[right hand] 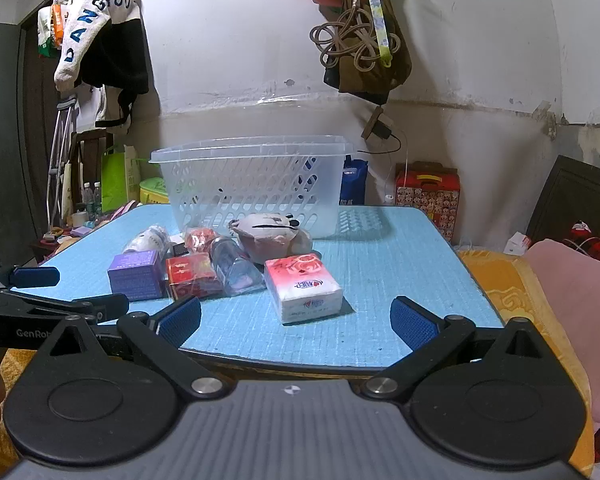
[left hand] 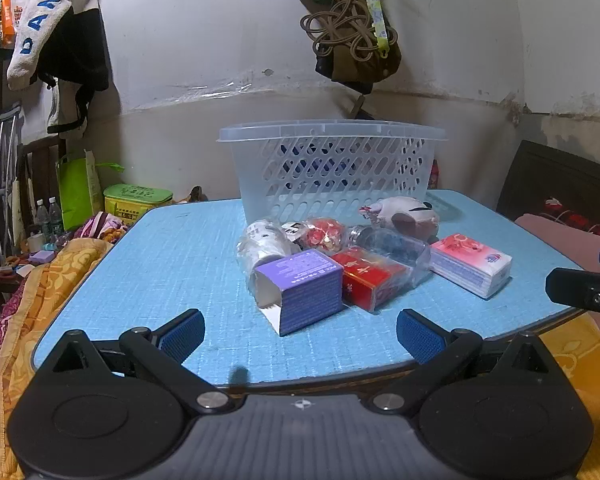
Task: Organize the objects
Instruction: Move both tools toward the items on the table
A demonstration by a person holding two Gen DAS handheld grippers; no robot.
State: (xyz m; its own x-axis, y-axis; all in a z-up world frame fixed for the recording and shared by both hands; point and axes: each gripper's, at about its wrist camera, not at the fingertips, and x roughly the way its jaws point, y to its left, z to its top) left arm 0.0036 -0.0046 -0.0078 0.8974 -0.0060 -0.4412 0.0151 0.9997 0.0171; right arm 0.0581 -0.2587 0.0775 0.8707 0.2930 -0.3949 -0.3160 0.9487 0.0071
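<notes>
A clear plastic basket (left hand: pixel 332 168) (right hand: pixel 252 188) stands at the back of the blue table (left hand: pixel 172 264) (right hand: pixel 384 264). In front of it lie a purple box (left hand: pixel 304 292) (right hand: pixel 136 274), a red box (left hand: pixel 370 280) (right hand: pixel 192 276), a tissue pack (left hand: pixel 472 264) (right hand: pixel 304 288), a clear bottle (left hand: pixel 396 246) (right hand: pixel 236 264), a plush toy (left hand: pixel 404 212) (right hand: pixel 268 232), a wrapped white cup (left hand: pixel 260 244) (right hand: pixel 148 240) and a red wrapped item (left hand: pixel 324 234) (right hand: pixel 198 238). My left gripper (left hand: pixel 300 338) is open and empty at the table's front edge, near the purple box. My right gripper (right hand: pixel 296 320) is open and empty, near the tissue pack.
Bags and cords (left hand: pixel 352 36) hang on the wall above the basket. Clothes (left hand: pixel 56 28) hang at the left. A yellow quilt (left hand: pixel 40 288) lies beside the table's left edge. A pink cushion (right hand: pixel 572 296) lies at the right. The right gripper's fingers (left hand: pixel 580 288) show at the left view's right edge.
</notes>
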